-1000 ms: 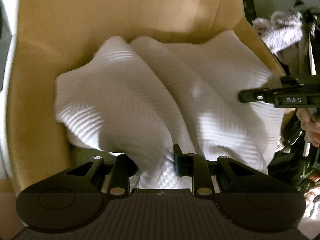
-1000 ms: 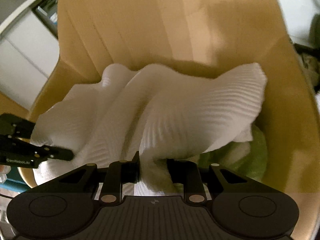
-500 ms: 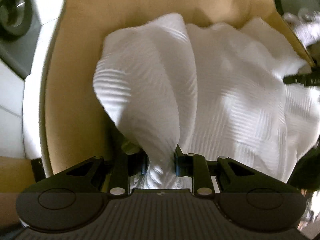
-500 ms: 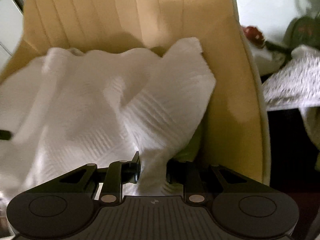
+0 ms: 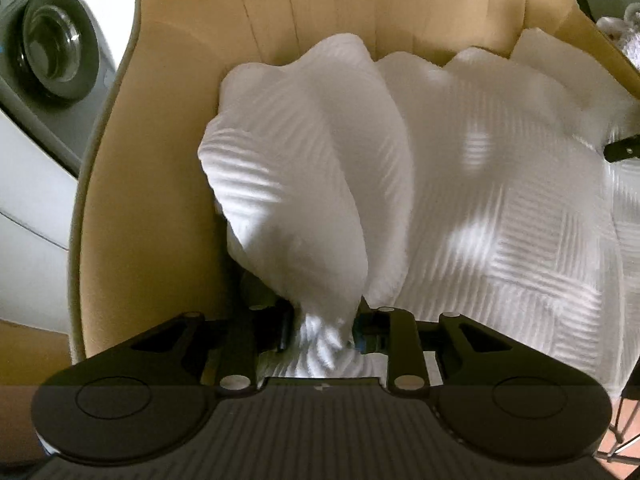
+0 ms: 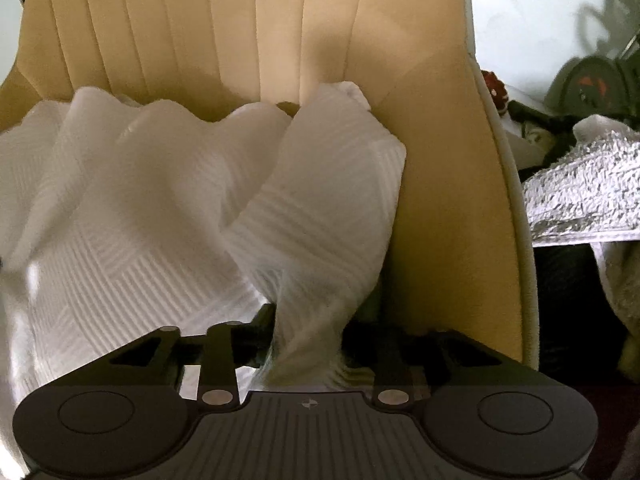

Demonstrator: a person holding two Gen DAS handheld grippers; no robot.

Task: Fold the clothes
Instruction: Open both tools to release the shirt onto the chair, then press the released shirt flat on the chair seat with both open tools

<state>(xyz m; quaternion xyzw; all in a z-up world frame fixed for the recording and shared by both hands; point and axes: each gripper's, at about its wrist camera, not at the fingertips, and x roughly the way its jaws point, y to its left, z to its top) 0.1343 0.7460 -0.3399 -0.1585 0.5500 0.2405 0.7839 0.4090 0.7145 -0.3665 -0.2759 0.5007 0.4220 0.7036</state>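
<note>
Both grippers clamp one white ribbed cloth [image 5: 500, 216] spread over the seat of a tan chair [image 5: 160, 160]. Left gripper [image 5: 322, 328] pinches a bunched near-left corner; right gripper [image 6: 308, 340] pinches the near-right corner [image 6: 320, 240]. Far edge of cloth lies against the chair back. A washing machine [image 5: 48, 52] stands at left; a grey fuzzy textile [image 6: 584, 188] lies at right.
</note>
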